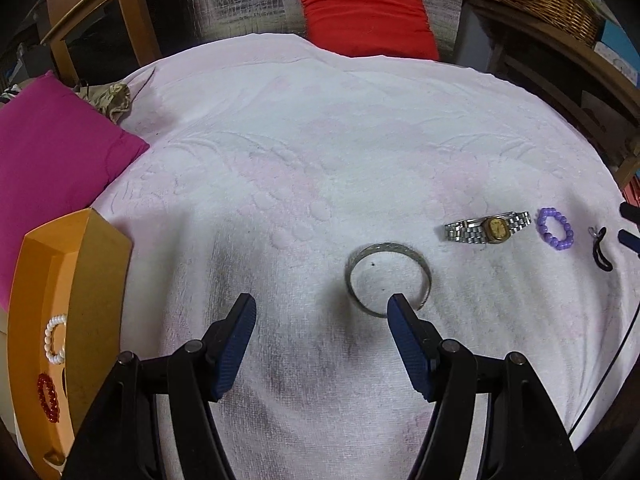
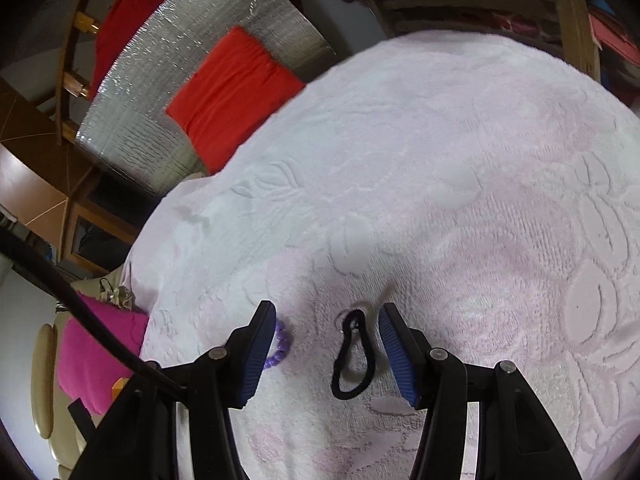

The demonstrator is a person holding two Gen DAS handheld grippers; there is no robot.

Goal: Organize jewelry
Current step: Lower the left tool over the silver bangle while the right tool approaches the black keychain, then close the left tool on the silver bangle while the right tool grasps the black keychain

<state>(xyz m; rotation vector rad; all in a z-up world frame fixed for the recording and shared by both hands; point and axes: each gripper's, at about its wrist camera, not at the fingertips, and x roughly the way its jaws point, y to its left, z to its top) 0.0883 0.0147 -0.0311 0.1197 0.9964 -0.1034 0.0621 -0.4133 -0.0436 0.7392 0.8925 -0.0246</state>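
A white textured towel point(image 1: 320, 140) covers the worktop, and the jewelry lies spread along its near part. The left tongs point(image 1: 322, 304) hover with their blue pads apart and nothing between them; the right-hand pad sits over the near rim of a silver bangle point(image 1: 388, 276), which lies flat on the towel a little toward the near edge from the middle, though whether the pad touches it cannot be told. To the right of the bangle lies a metal wristwatch point(image 1: 490, 228) with a gold-toned face, then, just beside it, a purple bead ring point(image 1: 554, 228), and, nearer the right edge, a black cord loop point(image 1: 600, 250). At the left edge stands an orange box point(image 1: 100, 280), open, with a white pearl bracelet point(image 1: 54, 340) and a red bead bracelet point(image 1: 48, 398) inside it. The right tongs point(image 2: 326, 316) are likewise spread wide and grasp nothing: the black cord loop lies on the towel between their pads, closer to the right-hand one and clear of both, while the purple bead ring peeks out from behind the left-hand pad. A magenta cushion point(image 1: 52, 160) lies past the towel's left edge, and a red cushion point(image 1: 364, 12) beyond its far edge.
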